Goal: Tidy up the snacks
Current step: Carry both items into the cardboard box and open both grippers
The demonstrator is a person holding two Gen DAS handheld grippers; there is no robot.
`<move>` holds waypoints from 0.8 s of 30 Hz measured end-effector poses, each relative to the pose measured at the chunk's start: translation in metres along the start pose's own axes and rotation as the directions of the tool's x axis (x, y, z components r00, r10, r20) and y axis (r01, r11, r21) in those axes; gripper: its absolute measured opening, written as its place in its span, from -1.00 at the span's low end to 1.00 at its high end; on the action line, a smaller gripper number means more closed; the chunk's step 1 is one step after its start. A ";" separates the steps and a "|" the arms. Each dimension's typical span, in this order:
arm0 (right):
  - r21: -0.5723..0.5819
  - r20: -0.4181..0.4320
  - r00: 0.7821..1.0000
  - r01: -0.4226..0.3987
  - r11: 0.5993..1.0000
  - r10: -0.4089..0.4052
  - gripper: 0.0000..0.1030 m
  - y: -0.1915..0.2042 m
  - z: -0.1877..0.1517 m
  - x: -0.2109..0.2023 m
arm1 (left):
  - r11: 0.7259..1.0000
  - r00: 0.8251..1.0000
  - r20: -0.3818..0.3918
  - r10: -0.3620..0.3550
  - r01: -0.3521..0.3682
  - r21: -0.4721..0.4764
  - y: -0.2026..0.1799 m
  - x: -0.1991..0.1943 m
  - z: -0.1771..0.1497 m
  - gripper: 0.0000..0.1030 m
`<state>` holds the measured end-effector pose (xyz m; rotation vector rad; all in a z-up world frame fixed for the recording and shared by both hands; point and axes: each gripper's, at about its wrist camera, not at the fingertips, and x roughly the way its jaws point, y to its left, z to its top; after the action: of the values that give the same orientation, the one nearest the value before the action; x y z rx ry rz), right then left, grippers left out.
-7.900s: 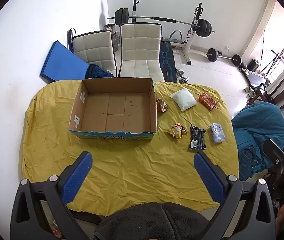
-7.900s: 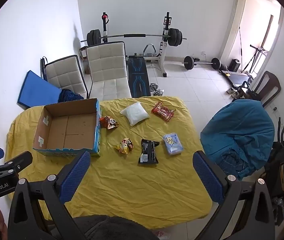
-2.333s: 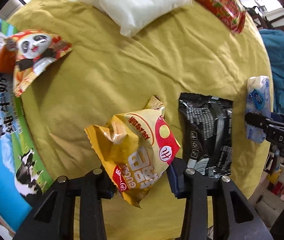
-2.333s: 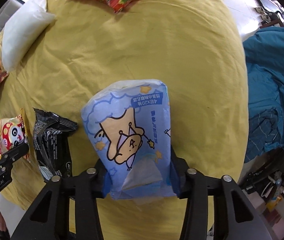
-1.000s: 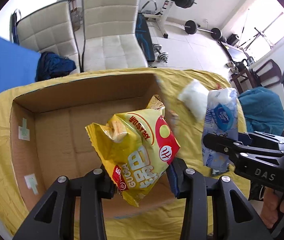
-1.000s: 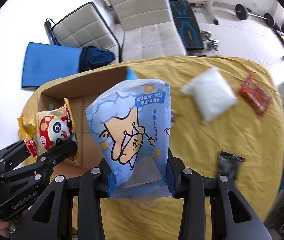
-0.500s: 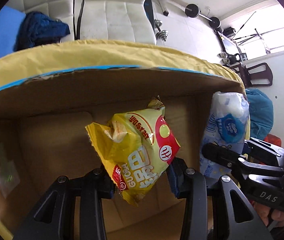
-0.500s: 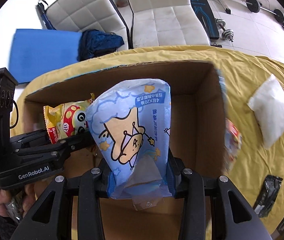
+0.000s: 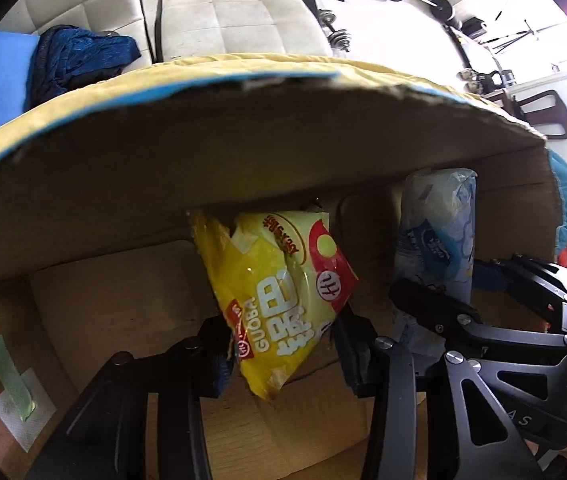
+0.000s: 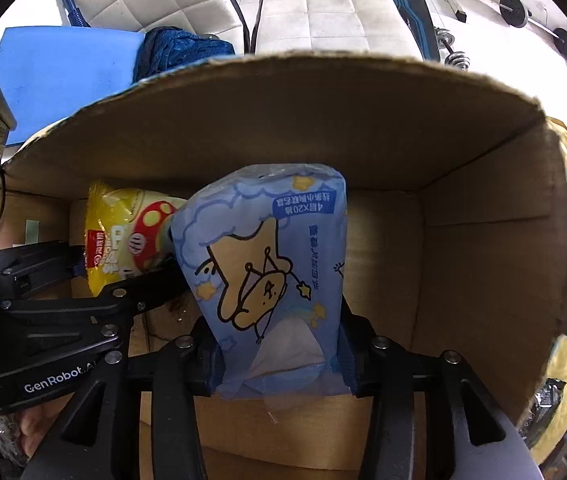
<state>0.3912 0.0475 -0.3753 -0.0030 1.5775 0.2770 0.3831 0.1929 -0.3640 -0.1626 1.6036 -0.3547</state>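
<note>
Both grippers have sunk deeper into the corrugated cardboard box (image 10: 483,280): left gripper (image 9: 283,354) jaws pinch a crinkly yellow snack bag (image 9: 279,292), right gripper (image 10: 279,356) jaws pinch a soft blue tissue pack (image 10: 267,272)

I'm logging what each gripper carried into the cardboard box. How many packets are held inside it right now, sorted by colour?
Yellow snack packet, in the left gripper: 1
Blue tissue pack, in the right gripper: 1
Total held inside the cardboard box: 2
</note>
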 end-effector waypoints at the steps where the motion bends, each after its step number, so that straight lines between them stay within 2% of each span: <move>1: 0.000 0.000 1.000 0.007 1.000 -0.007 0.00 -0.001 0.000 0.001 | 1.000 1.000 0.000 0.006 -0.006 -0.008 0.001 0.000 -0.002 -0.22; 6: -0.005 0.002 1.000 0.030 1.000 -0.030 0.17 -0.004 0.001 0.005 | 0.998 0.999 -0.004 0.042 -0.042 -0.049 0.002 -0.006 -0.009 -0.15; 8: 0.002 0.004 1.000 0.013 1.000 -0.013 0.17 -0.007 0.000 0.004 | 0.994 0.997 0.001 0.083 -0.083 -0.068 0.005 -0.010 -0.011 0.12; 14: -0.005 0.016 1.000 0.002 1.000 -0.002 0.25 -0.005 -0.011 -0.014 | 0.981 0.983 0.046 0.176 -0.171 -0.094 0.003 -0.032 -0.026 0.57; 19: 0.000 0.030 1.000 0.005 1.000 -0.005 0.51 -0.003 -0.023 -0.034 | 0.968 0.970 0.102 0.220 -0.204 -0.146 0.004 -0.058 -0.046 0.82; 21: 0.010 0.046 0.998 0.039 0.999 -0.039 0.87 -0.002 -0.032 -0.046 | 0.965 0.967 0.125 0.223 -0.201 -0.169 0.003 -0.067 -0.056 0.88; 24: 0.021 0.059 0.997 0.050 0.999 -0.051 0.97 -0.002 -0.044 -0.060 | 0.962 0.962 0.158 0.223 -0.191 -0.196 0.000 -0.080 -0.069 0.94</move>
<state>0.3505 0.0278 -0.3164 -0.0192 1.5188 0.2206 0.3197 0.2273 -0.2863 -0.1573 1.4570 -0.0303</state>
